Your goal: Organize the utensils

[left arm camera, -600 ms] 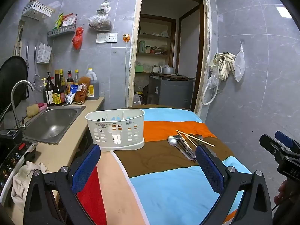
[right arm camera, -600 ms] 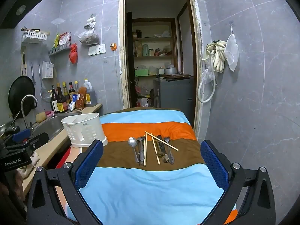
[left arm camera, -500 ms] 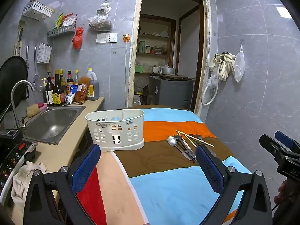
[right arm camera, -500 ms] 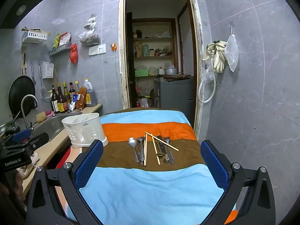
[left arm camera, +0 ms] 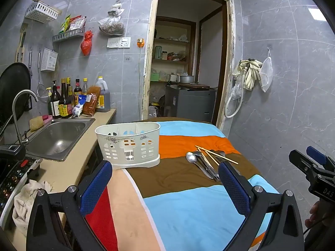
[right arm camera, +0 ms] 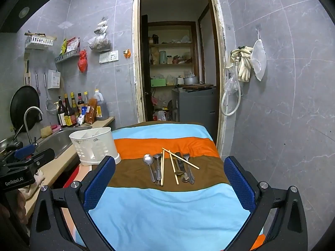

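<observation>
A pile of utensils lies on the brown stripe of the striped cloth: a metal spoon (right arm camera: 148,160), wooden chopsticks (right arm camera: 180,161), a fork (right arm camera: 187,157) and more cutlery. The pile also shows in the left wrist view (left arm camera: 206,163). A white plastic utensil caddy (left arm camera: 128,144) with dividers stands on the cloth's left edge and also shows in the right wrist view (right arm camera: 94,145). My left gripper (left arm camera: 165,179) is open and empty, short of the caddy and the pile. My right gripper (right arm camera: 170,174) is open and empty, just short of the utensils.
A steel sink (left arm camera: 55,138) with a tap sits in the counter on the left, with sauce bottles (left arm camera: 62,100) behind it. A rag (left arm camera: 25,196) lies on the counter's near end. An open doorway (right arm camera: 175,71) is behind the table. The grey tiled wall is close on the right.
</observation>
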### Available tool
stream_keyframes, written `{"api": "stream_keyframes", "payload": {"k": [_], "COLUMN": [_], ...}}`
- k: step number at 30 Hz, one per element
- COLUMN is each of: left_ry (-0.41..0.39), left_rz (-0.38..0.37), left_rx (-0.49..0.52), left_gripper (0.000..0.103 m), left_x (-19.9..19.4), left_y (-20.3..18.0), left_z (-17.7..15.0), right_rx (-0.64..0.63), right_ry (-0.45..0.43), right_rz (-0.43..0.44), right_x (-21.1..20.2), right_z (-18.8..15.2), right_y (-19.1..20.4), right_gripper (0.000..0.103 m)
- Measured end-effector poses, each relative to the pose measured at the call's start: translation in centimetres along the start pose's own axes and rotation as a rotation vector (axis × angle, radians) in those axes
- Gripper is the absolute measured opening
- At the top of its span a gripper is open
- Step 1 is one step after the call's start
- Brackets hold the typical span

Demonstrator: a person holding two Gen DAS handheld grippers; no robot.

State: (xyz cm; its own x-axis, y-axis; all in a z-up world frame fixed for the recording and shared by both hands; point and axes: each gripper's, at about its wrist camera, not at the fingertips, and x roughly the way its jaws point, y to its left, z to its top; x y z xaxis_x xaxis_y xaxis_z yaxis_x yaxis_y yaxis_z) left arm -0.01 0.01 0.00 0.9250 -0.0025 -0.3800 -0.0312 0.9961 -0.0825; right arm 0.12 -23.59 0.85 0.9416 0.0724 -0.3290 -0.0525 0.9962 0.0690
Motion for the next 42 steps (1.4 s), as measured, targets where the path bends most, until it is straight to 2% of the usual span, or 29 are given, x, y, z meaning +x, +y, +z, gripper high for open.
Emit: {"api": "stream_keyframes", "payload": {"k": [21,26,42], "left_ry": [-0.001,-0.001,-0.002], "left_rz": [-0.001,0.0,-0.001], "left_rx": [-0.001,-0.001,-0.001], "left_gripper": [0.102,0.102,0.102], "left_x": [0.0,0.0,0.0], "left_y": [0.0,0.0,0.0], "left_z": [0.0,0.0,0.0], "right_rx": [-0.002,-0.004,-0.007], "right_ry": [-0.002,0.0,-0.001], "right_rz": [0.003,0.007,0.009], "right_x": [0.1,-0.4,-0.5], "right_z": [-0.2,0.9,0.0], "right_y": [0.0,0.0,0.0], "right_gripper": [0.102,0.102,0.102]}}
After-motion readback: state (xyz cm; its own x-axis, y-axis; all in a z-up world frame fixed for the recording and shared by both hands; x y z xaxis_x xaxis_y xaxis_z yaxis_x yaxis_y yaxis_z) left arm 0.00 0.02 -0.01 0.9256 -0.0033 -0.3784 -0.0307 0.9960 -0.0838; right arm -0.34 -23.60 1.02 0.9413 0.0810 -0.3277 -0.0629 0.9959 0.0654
